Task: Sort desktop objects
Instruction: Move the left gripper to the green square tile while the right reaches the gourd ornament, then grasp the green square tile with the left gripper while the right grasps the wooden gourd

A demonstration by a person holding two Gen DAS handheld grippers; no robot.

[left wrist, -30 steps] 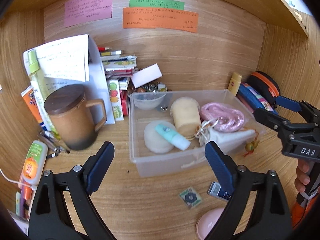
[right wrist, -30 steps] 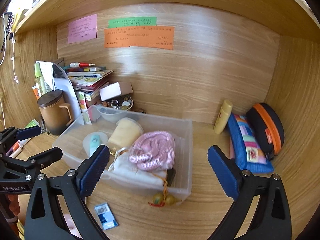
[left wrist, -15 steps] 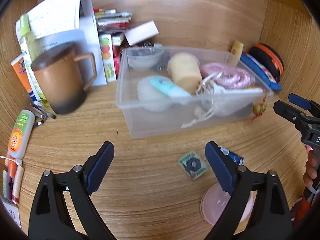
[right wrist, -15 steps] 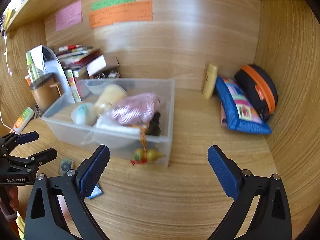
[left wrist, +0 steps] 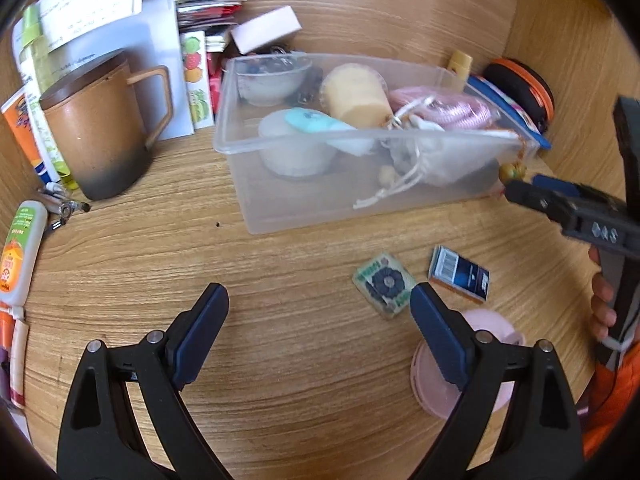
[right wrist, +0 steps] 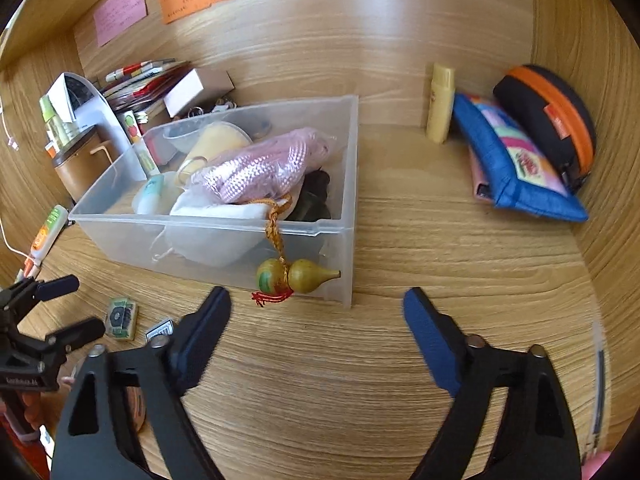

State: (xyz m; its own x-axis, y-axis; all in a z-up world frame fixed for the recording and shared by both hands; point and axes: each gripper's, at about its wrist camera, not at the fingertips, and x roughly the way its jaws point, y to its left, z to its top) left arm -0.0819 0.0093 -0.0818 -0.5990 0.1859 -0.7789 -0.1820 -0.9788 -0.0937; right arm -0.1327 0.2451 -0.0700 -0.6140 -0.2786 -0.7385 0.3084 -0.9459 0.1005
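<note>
Hovering low over the bench, the left gripper and right gripper both carry nothing, fingers spread wide apart. Sorting looks partly done: the clear bin already holds a pink cord, a yellow cup and a white pouch, with a gourd charm hanging over its front wall, while a green-patterned tile, a dark barcode packet and a pink lid lie loose on the wood in front. Open room sits right of the bin; the alcove walls and the brown mug hem the left.
</note>
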